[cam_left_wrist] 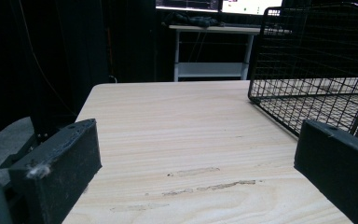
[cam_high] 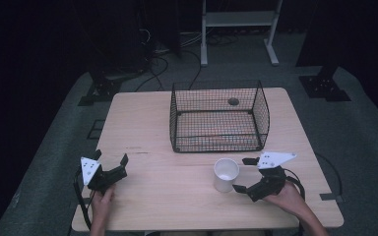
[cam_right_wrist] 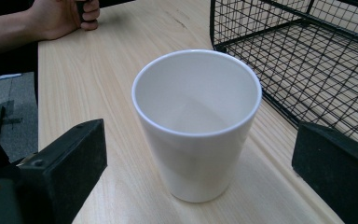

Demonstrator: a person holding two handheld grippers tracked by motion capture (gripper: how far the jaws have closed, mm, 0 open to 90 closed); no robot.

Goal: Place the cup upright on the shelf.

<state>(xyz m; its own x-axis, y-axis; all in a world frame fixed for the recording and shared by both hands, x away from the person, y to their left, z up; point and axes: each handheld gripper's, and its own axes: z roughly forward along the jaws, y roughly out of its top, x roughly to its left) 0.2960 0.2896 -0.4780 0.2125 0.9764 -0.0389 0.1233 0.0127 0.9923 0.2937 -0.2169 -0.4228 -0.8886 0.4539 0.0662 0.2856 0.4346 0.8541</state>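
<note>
A white cup [cam_high: 225, 174] stands upright and empty on the wooden table [cam_high: 177, 123], just in front of a black wire basket [cam_high: 218, 118]. My right gripper [cam_high: 245, 174] is open right beside the cup, its jaws wide on either side of the cup's line. In the right gripper view the cup [cam_right_wrist: 197, 122] fills the middle between the two black jaws, a short way ahead of them. My left gripper [cam_high: 111, 161] is open at the table's near left, with nothing between its jaws. The basket [cam_left_wrist: 317, 70] stands to the right in the left gripper view.
The basket's mesh floor is bare. A small dark hole [cam_high: 233, 101] sits in the tabletop behind it. Faint scuff marks [cam_left_wrist: 200, 179] lie on the wood ahead of the left gripper. A white shelf frame [cam_high: 238, 24] stands beyond the table on the grey floor.
</note>
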